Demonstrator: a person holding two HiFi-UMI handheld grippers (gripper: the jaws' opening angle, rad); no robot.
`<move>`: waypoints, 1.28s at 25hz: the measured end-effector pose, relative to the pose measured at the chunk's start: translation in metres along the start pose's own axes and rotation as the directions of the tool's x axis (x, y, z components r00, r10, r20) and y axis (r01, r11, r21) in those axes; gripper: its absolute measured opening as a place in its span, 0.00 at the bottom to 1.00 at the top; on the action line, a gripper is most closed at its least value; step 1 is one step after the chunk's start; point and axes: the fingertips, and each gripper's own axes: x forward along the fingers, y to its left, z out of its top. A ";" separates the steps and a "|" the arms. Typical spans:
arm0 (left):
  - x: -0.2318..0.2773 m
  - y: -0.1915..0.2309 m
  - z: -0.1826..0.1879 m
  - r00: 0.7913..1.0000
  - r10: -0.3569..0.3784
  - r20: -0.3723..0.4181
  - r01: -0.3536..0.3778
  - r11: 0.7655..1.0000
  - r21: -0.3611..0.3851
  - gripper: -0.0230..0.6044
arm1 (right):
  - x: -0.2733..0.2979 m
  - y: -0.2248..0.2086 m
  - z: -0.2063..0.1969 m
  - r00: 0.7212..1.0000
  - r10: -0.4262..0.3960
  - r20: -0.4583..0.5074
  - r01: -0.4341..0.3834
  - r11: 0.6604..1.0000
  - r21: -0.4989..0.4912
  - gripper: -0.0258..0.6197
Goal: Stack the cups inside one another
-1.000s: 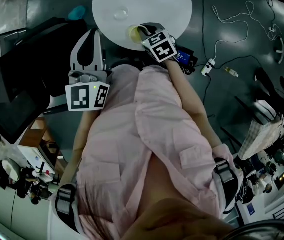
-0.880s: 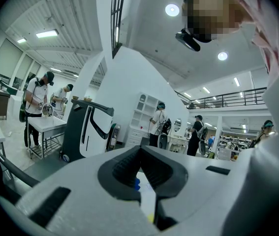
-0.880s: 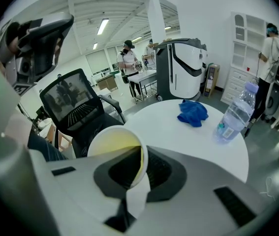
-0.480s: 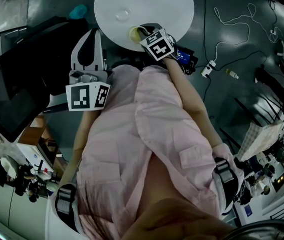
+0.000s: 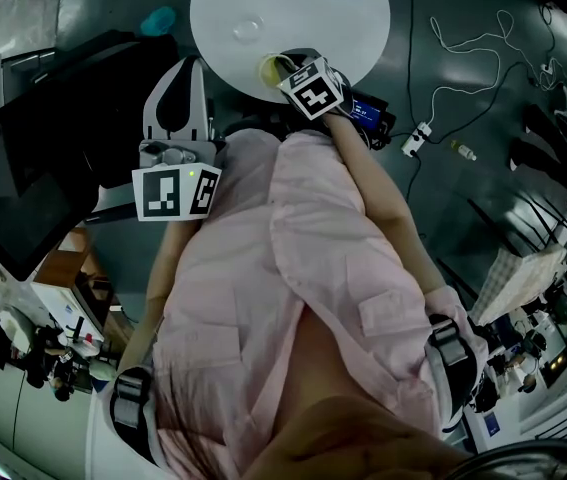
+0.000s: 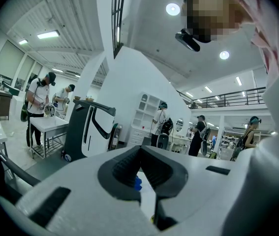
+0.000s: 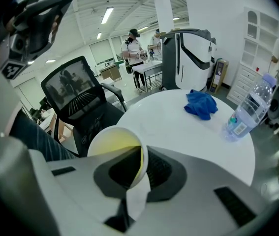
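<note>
White round counter [image 5: 348, 13] stands on a grey floor [image 5: 113, 8] in a bright, open workshop, carrying a water bottle [image 7: 251, 106] and blue cloth [image 7: 201, 103]. A clear item [image 5: 246, 28] is too faint to identify. Right gripper [image 7: 143, 167] fingers clamp the wall of the yellow cup [image 7: 110, 146] at the counter's near edge. Left gripper [image 6: 140, 161] fingers sit together, empty.

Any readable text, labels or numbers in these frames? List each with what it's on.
None readable.
Bottle label: print too small and blurred to read.
Left marker cube, right marker cube: black-and-white square patterns only, no characters.
Cup: no print visible.
</note>
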 end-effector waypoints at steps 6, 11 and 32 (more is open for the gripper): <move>-0.003 -0.007 -0.001 1.000 -0.007 0.000 0.007 1.000 0.001 0.06 | 0.003 0.007 -0.012 0.999 0.000 -0.038 -0.002 0.999 -0.051 0.10; 0.001 -0.005 -0.003 1.000 -0.008 0.000 0.008 1.000 -0.004 0.06 | 0.007 0.004 -0.010 1.000 0.002 -0.024 -0.002 0.999 -0.037 0.10; -0.003 -0.004 -0.002 1.000 -0.005 0.006 0.005 1.000 -0.004 0.06 | 0.003 0.000 -0.001 0.999 -0.037 0.034 0.038 0.999 -0.034 0.29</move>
